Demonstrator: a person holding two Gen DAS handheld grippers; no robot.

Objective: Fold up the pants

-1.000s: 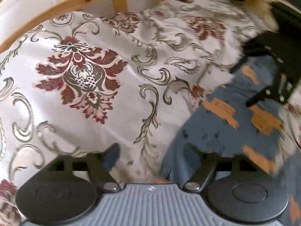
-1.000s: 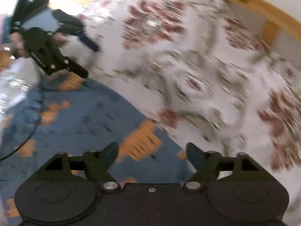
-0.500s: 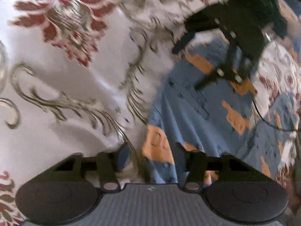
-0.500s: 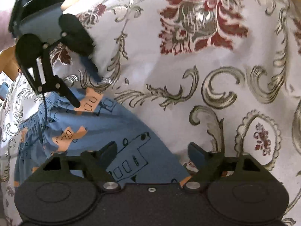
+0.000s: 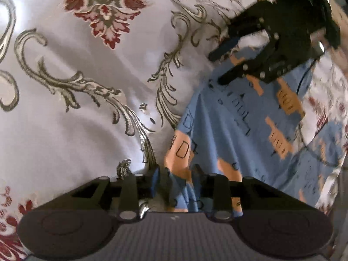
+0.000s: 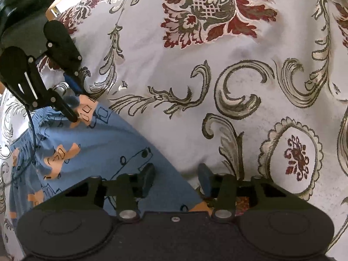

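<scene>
the person is gathering the pants by one edge, the opening step of a fold, and neither grab looks finished. the left gripper is sitting at a corner of the blue fabric with a bunched bit of cloth rising between its narrowed fingers; whether the pads are actually pinching that cloth cannot be told from the left wrist view. the right gripper is spread apart over the same long edge, one finger over the fabric and the other over the bedspread, with the hem passing between them and nothing clamped yet.

judging from this, the next move is calling for the right gripper to drop onto the hem and clench it, and for the left to be firm on its corner, so that both ends lift together and the edge carries across the garment without sagging in the middle.

the pants are lying spread on the bedspread, reaching from the left gripper's corner along a diagonal edge to the right gripper. they are light blue cotton-like fabric printed with orange patches and black line drawings, and a gathered elastic waistband is showing beyond the left gripper. soft creases are running through the cloth, so it is likely to drape and slide loosely when lifted.
</scene>
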